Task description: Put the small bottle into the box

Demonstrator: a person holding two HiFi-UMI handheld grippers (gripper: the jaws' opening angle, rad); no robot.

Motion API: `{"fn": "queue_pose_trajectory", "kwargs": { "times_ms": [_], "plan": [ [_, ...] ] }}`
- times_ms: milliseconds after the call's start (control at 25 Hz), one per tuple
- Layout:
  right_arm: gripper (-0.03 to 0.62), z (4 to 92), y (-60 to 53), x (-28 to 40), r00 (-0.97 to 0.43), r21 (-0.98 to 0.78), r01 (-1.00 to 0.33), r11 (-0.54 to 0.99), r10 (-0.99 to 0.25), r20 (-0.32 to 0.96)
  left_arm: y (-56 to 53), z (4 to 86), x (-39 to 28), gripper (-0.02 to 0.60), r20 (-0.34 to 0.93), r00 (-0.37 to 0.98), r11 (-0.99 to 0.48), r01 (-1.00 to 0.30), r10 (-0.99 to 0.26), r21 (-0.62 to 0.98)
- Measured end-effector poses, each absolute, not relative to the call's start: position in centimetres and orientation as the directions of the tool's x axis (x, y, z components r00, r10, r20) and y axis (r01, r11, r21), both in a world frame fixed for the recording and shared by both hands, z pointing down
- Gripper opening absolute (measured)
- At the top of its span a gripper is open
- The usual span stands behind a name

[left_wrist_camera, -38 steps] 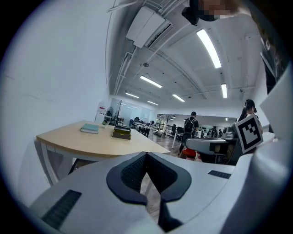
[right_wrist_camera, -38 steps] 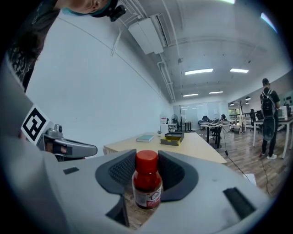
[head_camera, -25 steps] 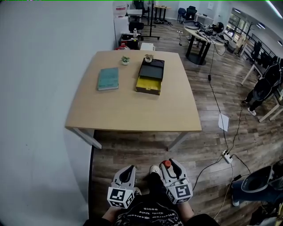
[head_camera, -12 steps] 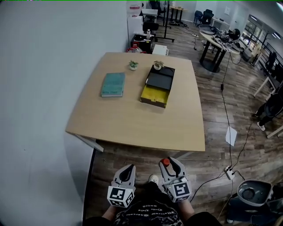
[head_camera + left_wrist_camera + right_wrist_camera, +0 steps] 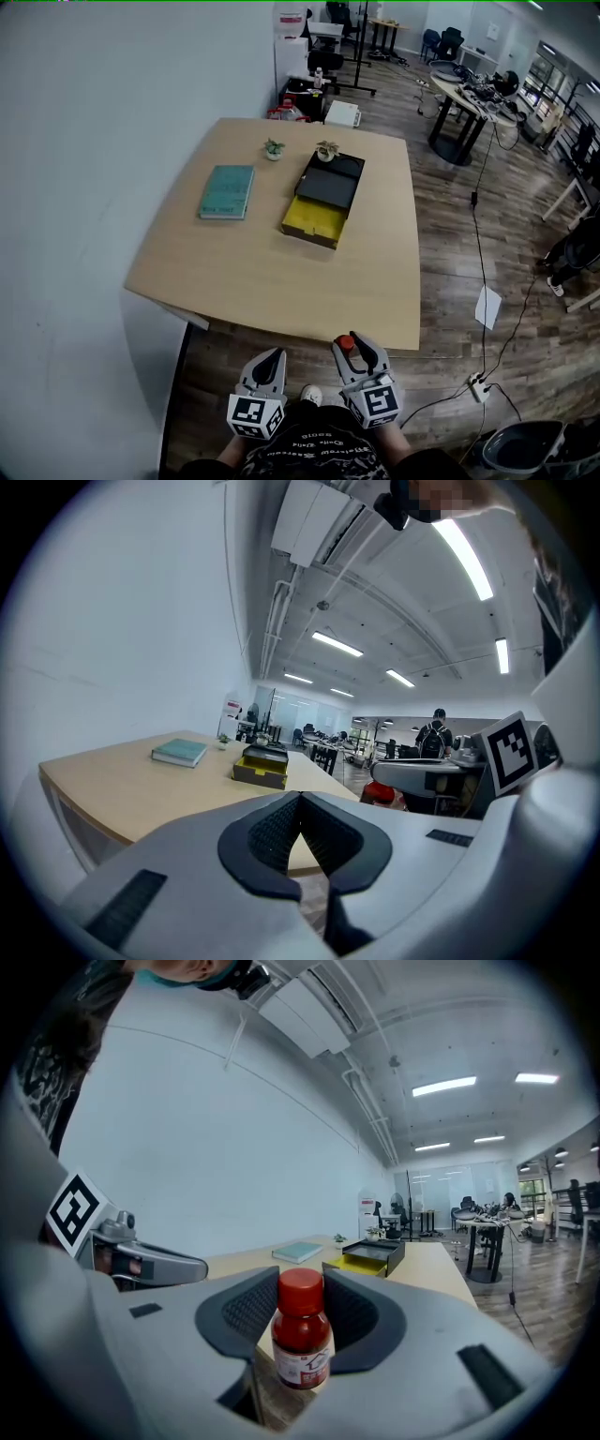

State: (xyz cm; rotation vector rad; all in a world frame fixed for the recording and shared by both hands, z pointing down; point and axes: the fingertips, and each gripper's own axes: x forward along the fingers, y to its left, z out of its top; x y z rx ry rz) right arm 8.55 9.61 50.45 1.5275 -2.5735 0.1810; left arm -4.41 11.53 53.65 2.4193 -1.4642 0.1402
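My right gripper (image 5: 354, 349) is shut on a small bottle (image 5: 301, 1327) with a red cap and a white label; its cap (image 5: 346, 343) shows between the jaws in the head view. The grip is held low, just short of the wooden table's (image 5: 281, 281) near edge. My left gripper (image 5: 268, 367) is beside it, jaws shut with nothing between them (image 5: 302, 810). The box (image 5: 323, 200), a black tray with a yellow drawer pulled out toward me, sits near the table's middle, well ahead of both grippers. It also shows far off in both gripper views as the box (image 5: 373, 1256) (image 5: 261, 765).
A teal book (image 5: 227, 191) lies left of the box. Two small potted plants (image 5: 273, 148) (image 5: 327, 150) stand behind it. A white wall runs along the left. Cables and a power strip (image 5: 476, 385) lie on the wood floor at the right; desks and chairs stand further back.
The view has moved closer to the table, whose near edge now lies just ahead of the grippers. Both grippers stay side by side, the bottle still held in the right one.
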Motion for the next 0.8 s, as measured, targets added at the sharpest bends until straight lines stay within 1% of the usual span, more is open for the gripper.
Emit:
{"fn": "queue_pose_trajectory", "kwargs": {
  "times_ms": [160,440,800],
  "plan": [
    [0.155,50.3,8.6,10.0,-0.477,-0.032,-0.877,0.480,-0.859,0.187,10.5,53.7,-2.5,0.005,0.241,0.475,-0.424,-0.874,-0.846,0.237],
    [0.155,50.2,7.4,11.4,-0.464,-0.053,-0.885,0.462,-0.866,0.188,8.9,53.4,-0.8,0.005,0.250,0.497,-0.446,-0.864,-0.831,0.236],
    [0.155,51.3,4.3,11.4,-0.430,-0.047,-0.901,0.431,-0.875,0.224,4.3,54.6,-0.8,0.005,0.252,0.529,-0.472,-0.845,-0.811,0.253]
  ]
}}
